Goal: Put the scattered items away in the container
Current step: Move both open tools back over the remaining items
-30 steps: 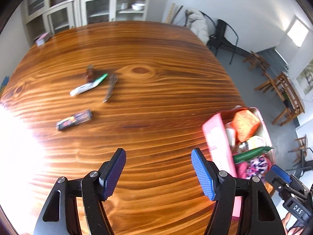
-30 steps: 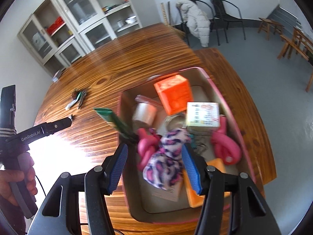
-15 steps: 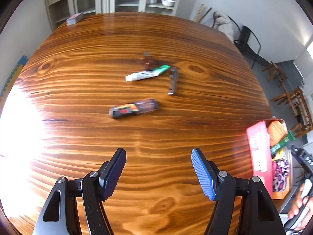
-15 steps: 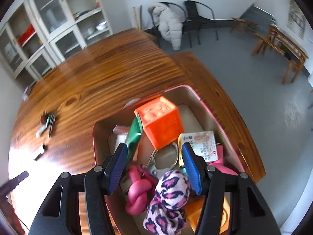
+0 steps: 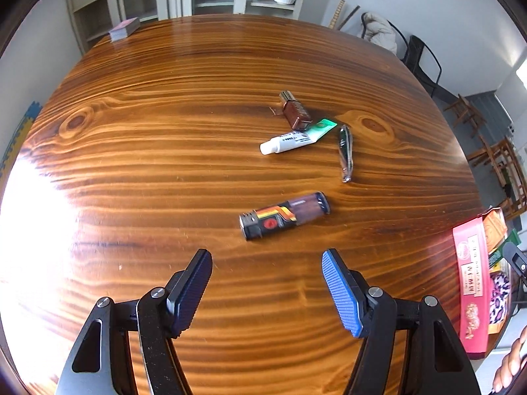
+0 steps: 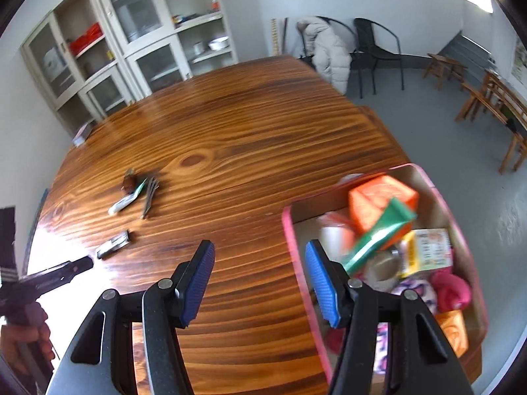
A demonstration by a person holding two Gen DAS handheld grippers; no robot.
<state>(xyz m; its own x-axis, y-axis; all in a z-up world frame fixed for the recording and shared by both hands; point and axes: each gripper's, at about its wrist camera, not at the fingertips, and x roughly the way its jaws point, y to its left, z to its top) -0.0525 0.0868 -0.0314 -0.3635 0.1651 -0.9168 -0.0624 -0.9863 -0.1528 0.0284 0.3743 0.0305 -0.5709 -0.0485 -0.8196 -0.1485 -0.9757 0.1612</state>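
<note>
Grippers first: my left gripper [image 5: 266,260] has its blue pads spread apart with nothing between them, only bare wood of the table [image 5: 164,151] showing in the gap. My right gripper [image 6: 260,256] is parted the same way and holds nothing; its left finger [image 6: 194,283] is over the tabletop, while its right finger [image 6: 321,283] is over the near wall of the container [image 6: 296,263].

Four loose items lie on the table ahead of my left gripper. Nearest is a dark lighter [image 5: 285,215] with an orange and red label, lying on its side just beyond the open pads. Farther off sits a cluster: a white tube [image 5: 298,136] with a green end, a small brown bottle [image 5: 294,112] touching the tube's green end, and a metal folding tool [image 5: 345,151] just beside the tube, to its right. A small stack of cards [image 5: 124,28] rests at the table's far edge.

The container is a pink-walled box at the table's right edge. Inside it I see an orange box [image 6: 378,200], a green and white packet [image 6: 375,237] leaning across it, a printed carton [image 6: 428,250], a pink knotted thing [image 6: 449,288] and a spotted cloth [image 6: 415,291]. The packet is blurred.
</note>
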